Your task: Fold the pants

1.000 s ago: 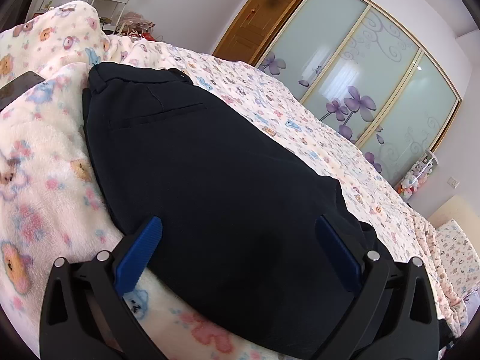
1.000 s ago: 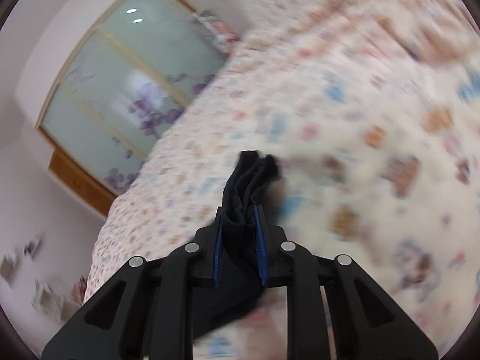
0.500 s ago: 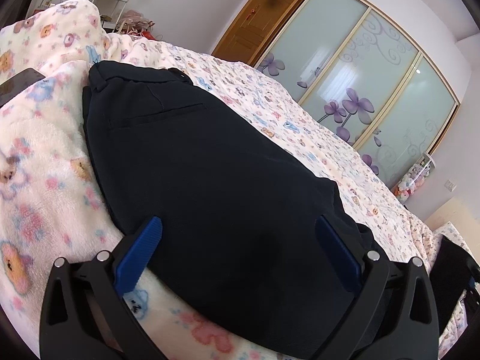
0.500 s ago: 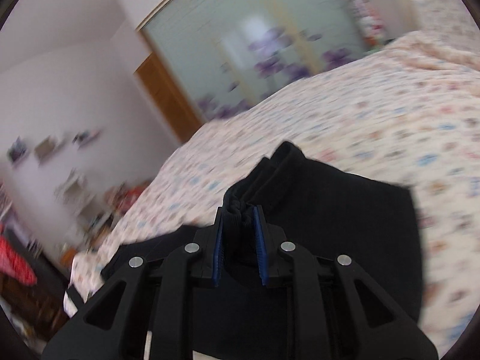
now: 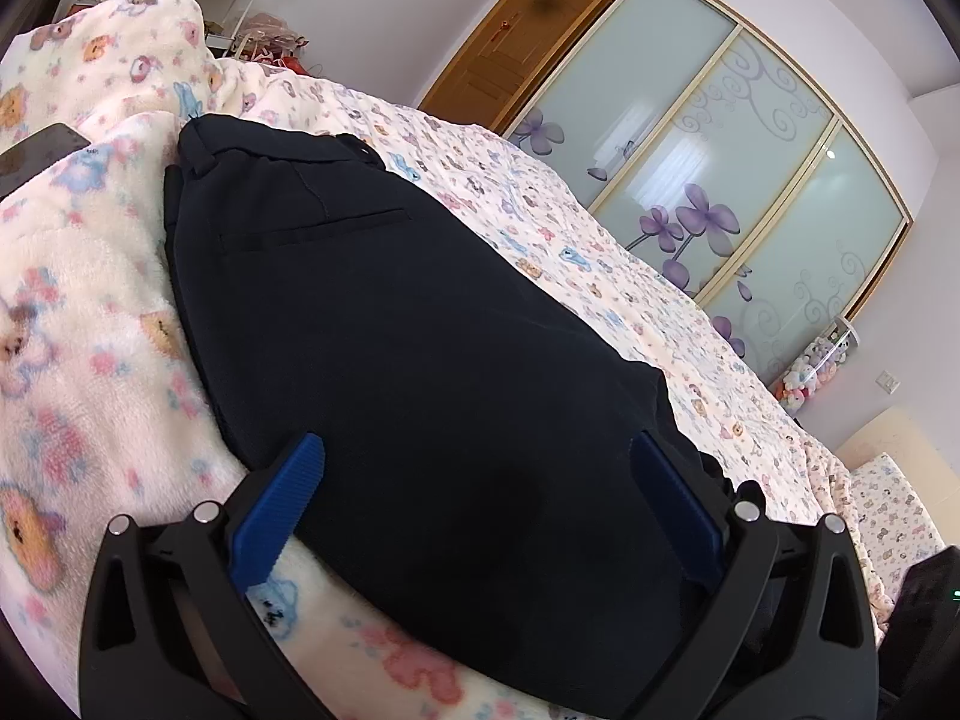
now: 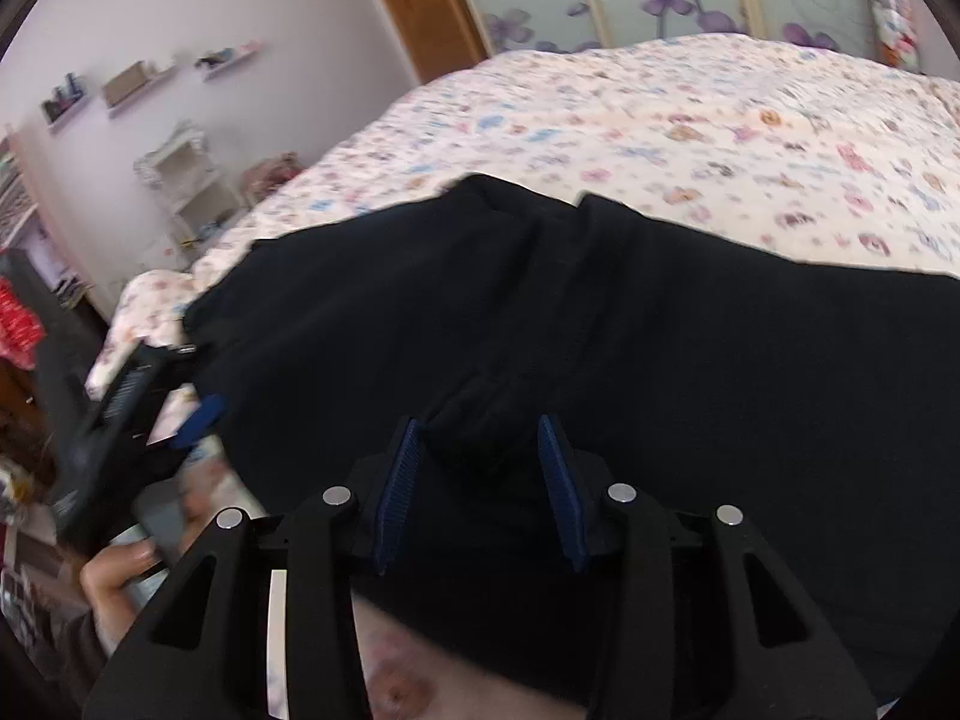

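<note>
Fingers of the right gripper [image 6: 483, 474] have just been opening and now stand apart, a bunched fold of the dark pants [image 6: 600, 348] lying between the blue pads [image 6: 396, 480] without being pinched. Fingers of the left gripper [image 5: 480, 498] are spread wide over the cloth, one blue pad [image 5: 282, 498] at the pants' edge by the blanket and the other out over the dark fabric, gripping nothing.

Largest is the bed [image 5: 600, 252] with its floral cover, and the pants [image 5: 390, 330] lie spread flat on it, waistband and a slit pocket at the far end in the left wrist view. A fleecy cartoon-print blanket [image 5: 78, 312] lies beside them. At the right view's left edge a hand [image 6: 114, 576] holds the left gripper.
</note>
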`<state>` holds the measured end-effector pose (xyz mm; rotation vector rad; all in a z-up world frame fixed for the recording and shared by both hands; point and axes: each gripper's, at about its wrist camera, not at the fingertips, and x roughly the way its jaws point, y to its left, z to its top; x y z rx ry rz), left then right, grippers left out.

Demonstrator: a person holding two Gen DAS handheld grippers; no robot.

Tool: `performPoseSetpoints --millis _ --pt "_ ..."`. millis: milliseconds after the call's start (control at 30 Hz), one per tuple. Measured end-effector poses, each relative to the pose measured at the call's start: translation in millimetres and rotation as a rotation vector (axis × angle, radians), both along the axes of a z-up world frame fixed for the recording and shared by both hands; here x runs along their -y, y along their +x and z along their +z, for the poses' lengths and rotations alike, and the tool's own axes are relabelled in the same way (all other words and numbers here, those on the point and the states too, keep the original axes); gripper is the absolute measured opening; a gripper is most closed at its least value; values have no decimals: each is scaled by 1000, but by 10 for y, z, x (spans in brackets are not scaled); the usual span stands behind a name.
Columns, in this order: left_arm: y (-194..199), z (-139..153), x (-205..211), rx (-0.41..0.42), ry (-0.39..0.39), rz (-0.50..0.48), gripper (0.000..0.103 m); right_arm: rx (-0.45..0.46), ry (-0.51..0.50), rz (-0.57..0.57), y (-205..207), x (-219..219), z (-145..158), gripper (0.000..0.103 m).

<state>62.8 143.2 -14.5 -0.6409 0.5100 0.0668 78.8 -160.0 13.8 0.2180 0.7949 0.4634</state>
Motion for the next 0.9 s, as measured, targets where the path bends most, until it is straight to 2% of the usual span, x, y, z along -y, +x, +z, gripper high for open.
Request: performPoseSetpoints --millis 100,167,200,233,267,333,367,433,500,533,567,600,633,667,733,800,900 --pt "-12 1 -8 8 -11 -2 101 57 126 7 -95 83 154 43" --pt "-29 -6 -34 19 -28 -5 101 32 247 -12 -34 185 184 43" --pt "-37 -8 -46 25 -38 -8 101 -10 298 -21 22 218 138 43" --pt "-46 -9 -60 29 -45 -10 101 -39 312 -28 69 213 102 43" --pt "-51 -8 -67 32 -51 -12 101 -74 307 -30 122 168 33 44" --pt "-54 0 -74 34 -60 -17 101 -186 219 -27 267 16 -219 47" --pt "-56 4 -75 37 -64 -19 101 -206 199 -26 284 -23 -292 47" --pt "-58 11 -83 36 -73 -26 101 -167 226 -34 224 0 -240 47" --pt "-68 19 -100 42 -85 -28 101 -131 311 -41 188 72 -161 49" --pt "-76 22 -106 44 -91 -27 101 -133 325 -53 196 83 -171 58" --pt "-74 27 -105 44 -92 -27 101 -154 308 -50 224 58 -220 62" --pt "-76 35 -97 46 -90 -32 101 -195 232 -21 267 -45 -314 62" --pt "-83 38 -103 50 -89 -41 101 -155 170 -3 221 -106 -291 61" --pt "-99 58 -107 55 -92 -62 101 -139 161 -2 178 -111 -240 61" --pt "-181 140 -168 69 -103 -83 101 -115 232 30 37 -14 -112 61" --pt "-269 264 -290 98 -109 -70 101 -35 266 54 -157 170 35 63" --pt "-359 391 -621 118 -150 -36 101 113 290 78 -493 552 173 84"
